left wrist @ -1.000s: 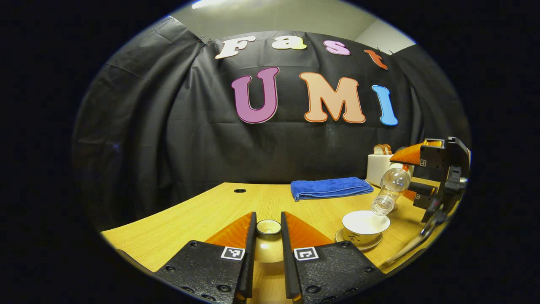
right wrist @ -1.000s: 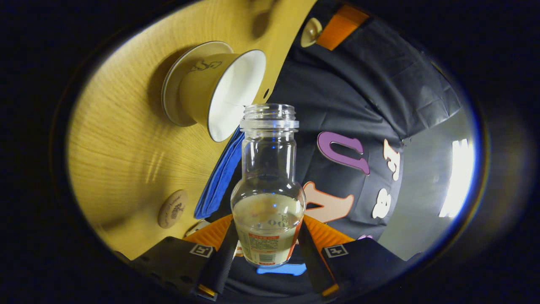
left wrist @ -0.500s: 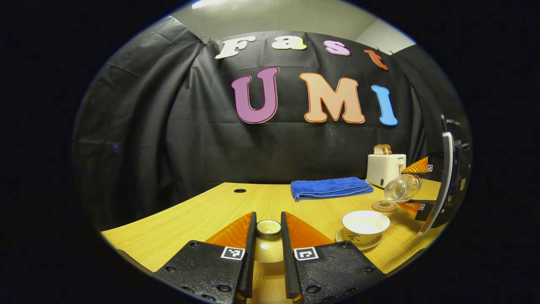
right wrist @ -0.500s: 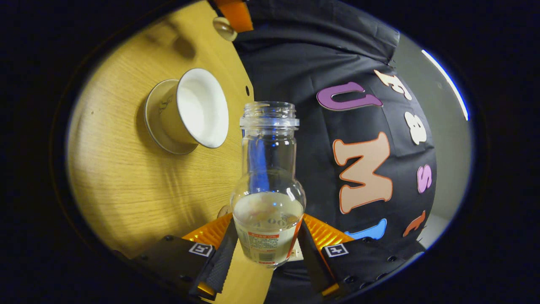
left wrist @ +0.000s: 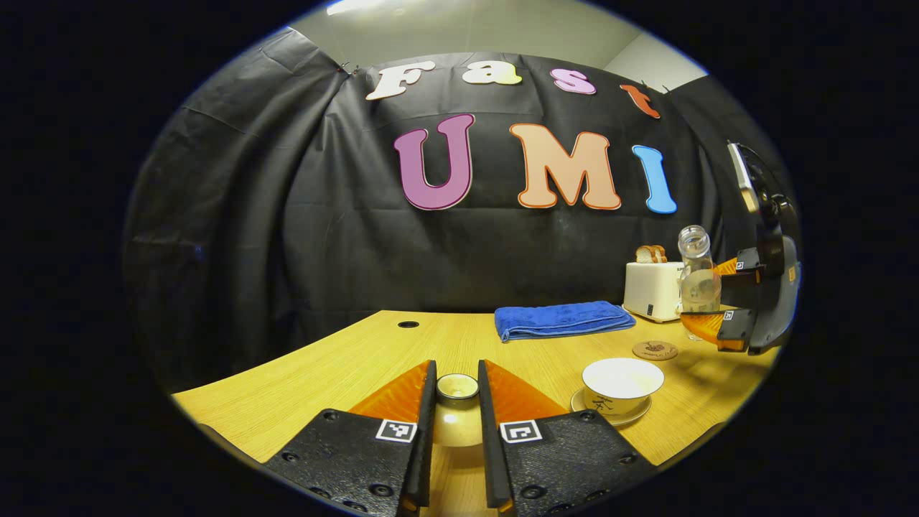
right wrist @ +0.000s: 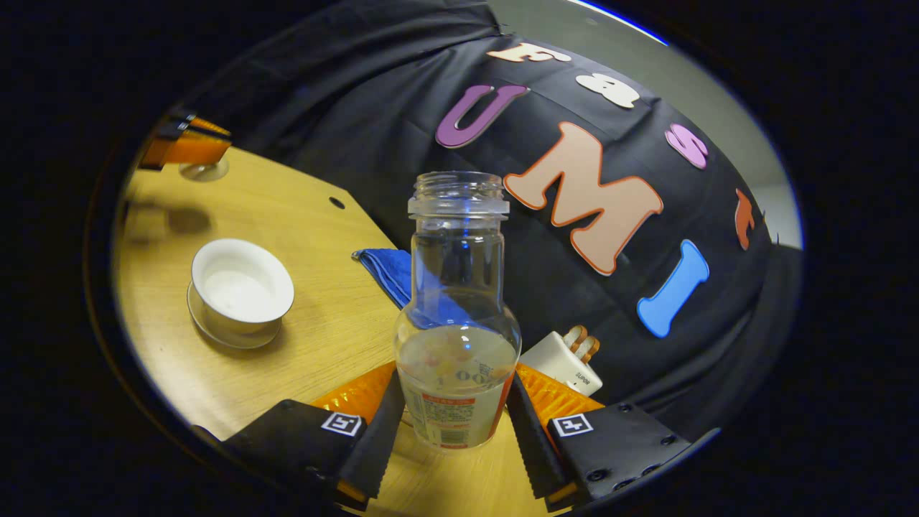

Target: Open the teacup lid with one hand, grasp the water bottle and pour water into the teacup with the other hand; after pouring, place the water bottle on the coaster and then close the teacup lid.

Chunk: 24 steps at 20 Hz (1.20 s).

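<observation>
Ceramic lid [left wrist: 457,388]: light, brittle; pinched by its knob between the left hand-held gripper [left wrist: 456,402] fingers.
Teacup [left wrist: 622,384]: open, ahead-right of that hand-held gripper, beside the coaster [left wrist: 654,350].
Glass water bottle [right wrist: 457,316]: smooth, slippery, part-full; right hand-held gripper [right wrist: 456,413] clamped its lower body.
Change: bottle had swung from tilted to upright.

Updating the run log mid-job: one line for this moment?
stage: pour done | right gripper: water bottle upright, above table | left gripper: holding teacup lid | teacup: open | coaster: bare
</observation>
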Motion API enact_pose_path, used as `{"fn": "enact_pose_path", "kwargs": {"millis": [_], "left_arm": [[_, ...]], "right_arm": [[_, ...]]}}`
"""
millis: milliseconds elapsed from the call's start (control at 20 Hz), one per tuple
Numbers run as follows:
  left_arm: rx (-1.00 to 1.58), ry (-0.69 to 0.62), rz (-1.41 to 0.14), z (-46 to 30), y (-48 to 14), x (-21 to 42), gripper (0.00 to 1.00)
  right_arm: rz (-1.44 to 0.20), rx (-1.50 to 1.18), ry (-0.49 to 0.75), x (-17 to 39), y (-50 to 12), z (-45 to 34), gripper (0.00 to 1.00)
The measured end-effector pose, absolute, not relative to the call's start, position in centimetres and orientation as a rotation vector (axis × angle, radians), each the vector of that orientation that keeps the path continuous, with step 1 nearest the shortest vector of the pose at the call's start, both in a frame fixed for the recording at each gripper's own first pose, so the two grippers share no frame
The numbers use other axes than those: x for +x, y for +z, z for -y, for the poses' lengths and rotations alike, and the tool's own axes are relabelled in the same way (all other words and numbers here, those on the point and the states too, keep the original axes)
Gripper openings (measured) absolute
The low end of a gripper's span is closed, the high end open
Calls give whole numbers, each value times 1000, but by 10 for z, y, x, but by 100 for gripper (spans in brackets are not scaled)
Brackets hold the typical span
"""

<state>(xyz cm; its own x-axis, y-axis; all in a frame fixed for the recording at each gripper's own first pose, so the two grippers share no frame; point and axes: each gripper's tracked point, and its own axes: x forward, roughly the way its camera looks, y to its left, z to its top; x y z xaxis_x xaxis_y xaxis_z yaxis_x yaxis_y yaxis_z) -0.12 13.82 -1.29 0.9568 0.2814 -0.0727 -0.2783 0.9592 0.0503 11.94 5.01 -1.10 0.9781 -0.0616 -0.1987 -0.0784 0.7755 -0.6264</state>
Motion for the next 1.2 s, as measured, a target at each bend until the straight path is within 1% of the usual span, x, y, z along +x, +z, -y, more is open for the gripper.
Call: {"fn": "enact_pose_path", "kwargs": {"millis": [150,200,250,300,450,500,550,600,650,700,750,850,900,950,1000,1200], "left_arm": [[40,284,-79,-139,-13,-1,27],[40,284,-80,-139,-13,-1,28],[40,284,-80,-138,-12,-1,28],[40,284,-81,-139,-13,-1,28],[40,284,-81,-138,-13,-2,28],[40,284,-81,-138,-14,-1,28],[40,284,-80,-139,-13,0,26],[40,283,-81,-138,-13,-1,28],[40,283,-82,-139,-14,-1,28],[40,282,-81,-139,-14,-1,28],[40,282,-81,-139,-13,-2,27],[39,282,-81,-139,-13,-1,27],[39,282,-80,-139,-14,-1,28],[39,282,-80,-139,-14,-1,27],[39,282,-81,-138,-14,-1,27],[39,282,-78,-138,-13,0,28]], "right_arm": [[-237,-466,18,131,-16,-46,80],[-238,-415,9,135,-17,-40,82],[-241,-376,-5,140,-18,-35,78],[-243,-336,-11,145,-20,-31,80],[-255,-227,-3,160,-31,-28,81],[-255,-210,-11,165,-34,-26,82],[-258,-197,-20,168,-37,-22,80],[-259,-187,-23,171,-40,-21,80],[-258,-180,-26,174,-44,-21,81],[-258,-168,-25,177,-45,-21,79],[-259,-146,-24,182,-49,-22,81],[-262,-118,-32,185,-55,-22,79],[-264,-116,-45,188,-57,-19,81],[-264,-116,-52,189,-59,-18,81],[-268,-110,-57,190,-60,-17,79],[-268,-64,-62,196,-66,-17,80]]}}
